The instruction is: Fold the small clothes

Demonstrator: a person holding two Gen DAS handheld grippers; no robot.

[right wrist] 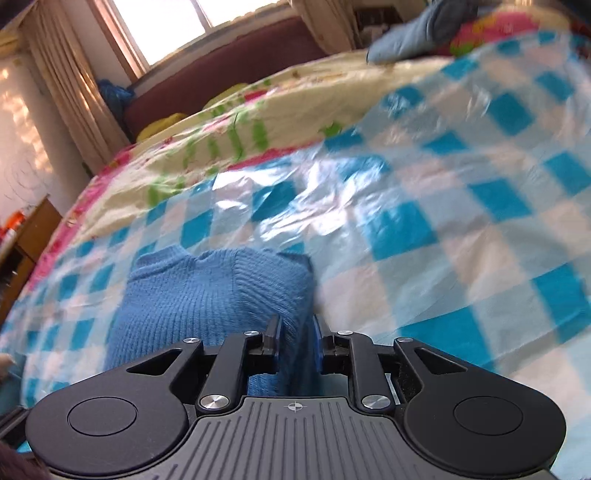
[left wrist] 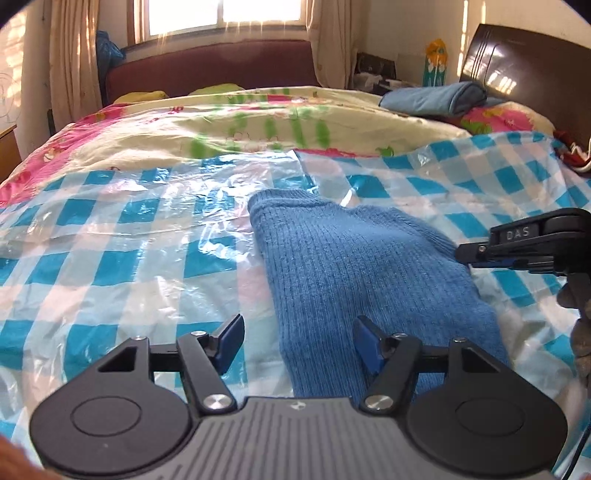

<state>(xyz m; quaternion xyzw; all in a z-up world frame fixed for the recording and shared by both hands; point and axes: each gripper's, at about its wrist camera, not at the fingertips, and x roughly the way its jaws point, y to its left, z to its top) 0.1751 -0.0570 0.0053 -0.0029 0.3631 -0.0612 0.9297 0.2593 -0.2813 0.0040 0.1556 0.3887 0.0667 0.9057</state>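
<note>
The right gripper [right wrist: 294,341] has its blue-padded fingers drawn close together with a fold of the blue knitted garment [right wrist: 218,291] bunched between them, the pads pressing the cloth at its right-hand edge. The left gripper [left wrist: 297,345] stands apart, its two fingers spread wide, one over the plastic sheet and the other over the near end of the same garment, gripping nothing. In the left wrist view the garment lies as a long ribbed strip running away from the gripper, with the right gripper's black body at its far right edge; the letters "DAS" can be read on that body.

The garment rests on a shiny plastic sheet [left wrist: 110,266] checked in blue and white, spread over a bed. Beyond the sheet lies a quilt [left wrist: 229,118] in cream, pink and green. A folded blue cloth [left wrist: 436,98] sits near a dark wooden headboard [left wrist: 524,59]. Farther back stand a maroon headboard [left wrist: 214,66], beige curtains [left wrist: 70,59] and a bright window [left wrist: 221,14]. The right wrist view is blurred towards its right side.
</note>
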